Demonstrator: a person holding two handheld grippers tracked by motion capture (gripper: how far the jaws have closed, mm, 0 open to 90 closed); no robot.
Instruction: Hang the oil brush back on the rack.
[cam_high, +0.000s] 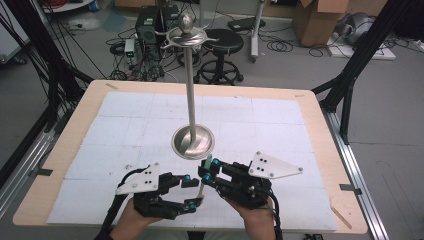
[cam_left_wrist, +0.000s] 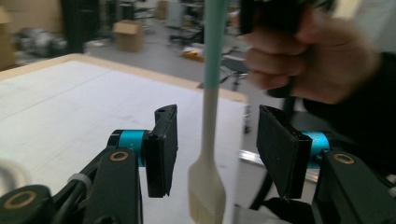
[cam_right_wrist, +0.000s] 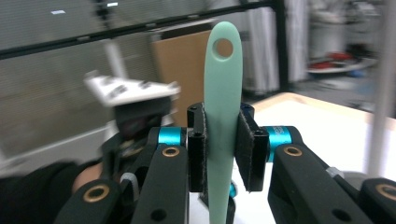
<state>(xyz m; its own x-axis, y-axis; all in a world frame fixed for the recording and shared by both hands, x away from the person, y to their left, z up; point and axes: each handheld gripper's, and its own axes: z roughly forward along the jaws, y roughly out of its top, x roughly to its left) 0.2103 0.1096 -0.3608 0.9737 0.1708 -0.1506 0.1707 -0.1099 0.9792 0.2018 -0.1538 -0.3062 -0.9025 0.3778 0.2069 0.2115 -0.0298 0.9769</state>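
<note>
Clamped hard on the mint-green handle of the basting brush (cam_right_wrist: 222, 121), right gripper (cam_right_wrist: 223, 154) jaws, pads pressing both flat sides, hanging hole at the handle's tip well above the pads. Spread apart, left gripper (cam_left_wrist: 217, 149) jaws, with the brush's pale shaft and bristle head (cam_left_wrist: 206, 186) hanging between them, touching neither pad; a clear gap on each side, slightly wider toward the right-hand pad. No earlier picture to compare, so only the present stance told.

Seen from above, both grippers close together near the table's (cam_high: 320, 150) front edge, brush (cam_high: 202, 187) running between them, bristle end toward the left gripper (cam_high: 192, 192), handle end in the right gripper (cam_high: 207, 170). Just beyond the jaws, the round steel base of the hanging stand (cam_high: 193, 141), its pole rising to a ring of hooks at the top.

Likely step in hand: a hand-over, brush passed from left to right, left grip released. Next move probably calls for drawing the left jaws back clear of the bristles, then lifting the brush with the right, hole uppermost, and threading that hole over one hook. Risk: hole small, hooks thin, so careful alignment needed.
</note>
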